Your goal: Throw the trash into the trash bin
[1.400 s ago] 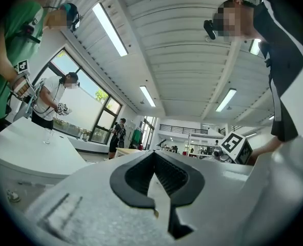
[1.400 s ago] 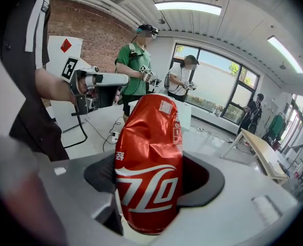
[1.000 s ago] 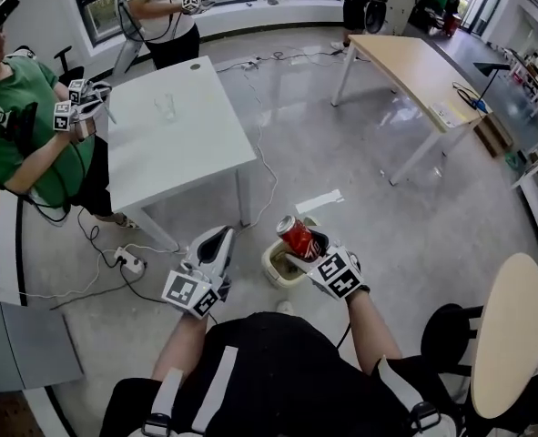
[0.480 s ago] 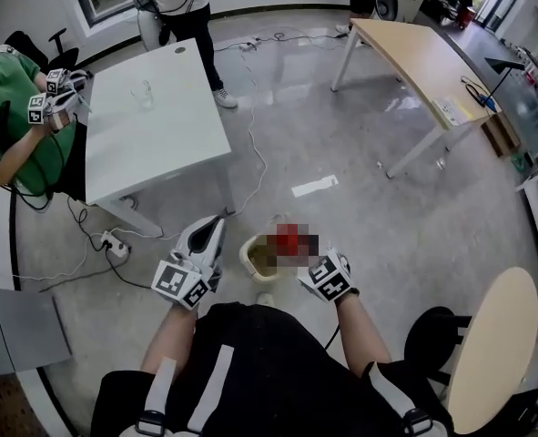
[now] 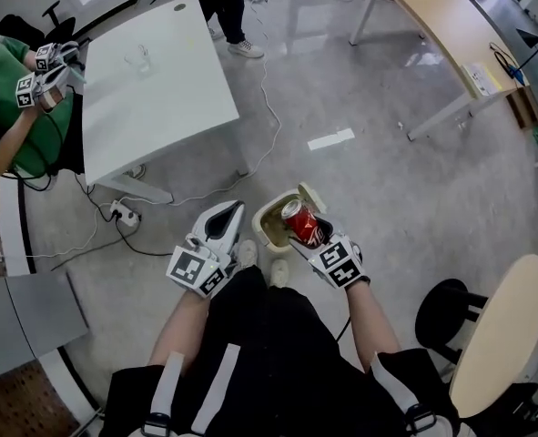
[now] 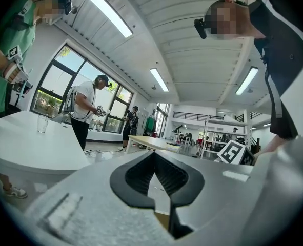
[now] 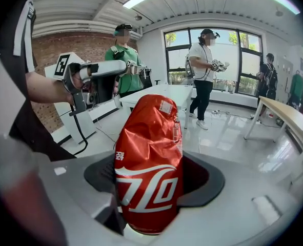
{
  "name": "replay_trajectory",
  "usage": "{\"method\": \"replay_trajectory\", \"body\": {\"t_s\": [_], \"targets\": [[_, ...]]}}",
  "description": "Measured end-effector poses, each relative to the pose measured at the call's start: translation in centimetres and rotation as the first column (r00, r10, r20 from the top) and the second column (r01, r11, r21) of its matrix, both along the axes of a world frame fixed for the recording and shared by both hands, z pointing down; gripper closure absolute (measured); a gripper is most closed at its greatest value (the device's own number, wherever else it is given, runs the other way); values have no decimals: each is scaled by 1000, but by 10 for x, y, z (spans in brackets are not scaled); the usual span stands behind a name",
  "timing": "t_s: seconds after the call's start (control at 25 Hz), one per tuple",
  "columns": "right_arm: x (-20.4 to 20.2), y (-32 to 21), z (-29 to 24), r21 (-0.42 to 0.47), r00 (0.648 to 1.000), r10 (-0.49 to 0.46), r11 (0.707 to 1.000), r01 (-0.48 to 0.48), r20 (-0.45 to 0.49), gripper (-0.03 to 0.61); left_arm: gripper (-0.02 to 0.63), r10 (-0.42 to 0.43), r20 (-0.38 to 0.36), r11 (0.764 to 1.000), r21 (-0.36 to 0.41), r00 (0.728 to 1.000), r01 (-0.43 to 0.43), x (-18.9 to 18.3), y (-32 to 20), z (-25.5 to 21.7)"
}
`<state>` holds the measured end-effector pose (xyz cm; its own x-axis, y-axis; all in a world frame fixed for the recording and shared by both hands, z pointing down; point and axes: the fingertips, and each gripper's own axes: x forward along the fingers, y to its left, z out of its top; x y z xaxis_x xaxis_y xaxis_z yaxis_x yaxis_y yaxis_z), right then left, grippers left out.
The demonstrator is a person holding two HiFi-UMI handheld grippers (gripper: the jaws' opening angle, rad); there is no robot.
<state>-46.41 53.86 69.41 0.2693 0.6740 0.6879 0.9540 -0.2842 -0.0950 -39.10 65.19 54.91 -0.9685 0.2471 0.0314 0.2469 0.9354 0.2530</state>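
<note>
A crumpled red soda can [image 5: 300,223] sits upright in my right gripper [image 5: 310,236], whose jaws are shut on its lower half. In the right gripper view the can [image 7: 148,178] fills the space between the dark pads [image 7: 200,181]. It hangs just over the right part of a small cream trash bin [image 5: 260,229] on the floor in front of my feet. My left gripper [image 5: 233,210] is just left of the bin, shut and holding nothing. In the left gripper view its tips [image 6: 154,155] meet and it points level across the room.
A white table [image 5: 150,98] with a glass [image 5: 139,59] stands at the upper left, with a power strip [image 5: 123,213] and cables below it. A person in green [image 5: 0,107] sits left of it. A wooden table [image 5: 441,25], a round table [image 5: 510,335] and a black stool [image 5: 441,317] are on the right.
Both grippers have come down toward the floor. The can stays gripped in the right one and now sits lower, right over the bin's mouth. The left gripper has drawn in beside the bin.
</note>
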Motion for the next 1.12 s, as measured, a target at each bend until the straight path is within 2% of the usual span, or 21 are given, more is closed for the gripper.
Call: {"method": "replay_trajectory", "body": {"t_s": [0.16,0.36,0.52,0.72,0.8,0.92,1.12], "targets": [[3,5,10,36,1000,1,999,-1,-2,264,609,10,-57,999,43,998,-8,-5,9,20],[1,16,43,108,998,47,993,-43,-36,264,609,39,-95,994,102,995,-29,-16,25,41],[12,6,88,214,993,102,973,-86,-66,264,609,94,-155,982,176,983,-66,-16,17,78],[13,2,143,322,990,129,941,-105,-54,264,609,155,-177,971,208,972,-117,-25,11,109],[11,1,164,355,993,112,930,-91,-40,264,609,177,-170,968,209,969,-140,-30,9,114],[12,-3,193,401,999,32,915,-34,10,264,609,187,-164,967,202,969,-153,-29,9,116],[15,-1,238,469,993,-103,881,64,58,264,609,137,-179,973,209,974,-98,-12,21,124]]}}
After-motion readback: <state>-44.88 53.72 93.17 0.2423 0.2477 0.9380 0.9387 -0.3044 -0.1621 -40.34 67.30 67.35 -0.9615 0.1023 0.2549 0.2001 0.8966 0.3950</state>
